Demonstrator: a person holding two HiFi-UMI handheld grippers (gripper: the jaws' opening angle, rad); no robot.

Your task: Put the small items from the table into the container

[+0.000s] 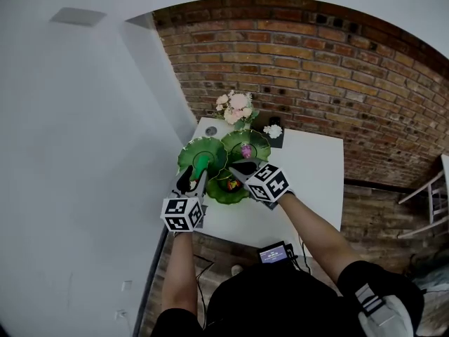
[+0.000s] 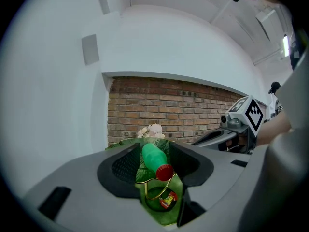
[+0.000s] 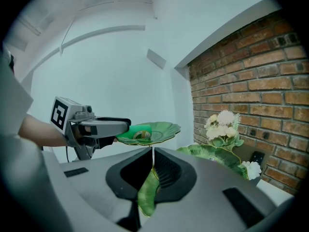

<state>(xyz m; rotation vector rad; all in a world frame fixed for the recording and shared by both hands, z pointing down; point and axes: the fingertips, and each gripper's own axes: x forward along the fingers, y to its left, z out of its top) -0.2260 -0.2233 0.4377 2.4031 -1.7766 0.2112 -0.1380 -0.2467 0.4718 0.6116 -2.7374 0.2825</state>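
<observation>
A three-tier green leaf dish stand (image 1: 210,148) is on the white table. My left gripper (image 1: 193,177) is shut on a green bottle with a red cap (image 2: 153,157), holding it over the upper left dish (image 3: 161,128). The bottle (image 3: 137,135) lies low on that dish. My right gripper (image 3: 150,178) is shut on the rim of the lower front dish (image 3: 147,197). That dish (image 2: 153,208) holds a small colourful item (image 2: 168,200). The right dish (image 1: 256,140) holds a small purple item (image 1: 246,150).
A pink and white bouquet (image 1: 235,107) stands at the back of the table (image 1: 309,181), beside a white flower on a dark box (image 1: 273,130). A brick wall is behind. A small screen device (image 1: 273,253) sits at the table's near edge.
</observation>
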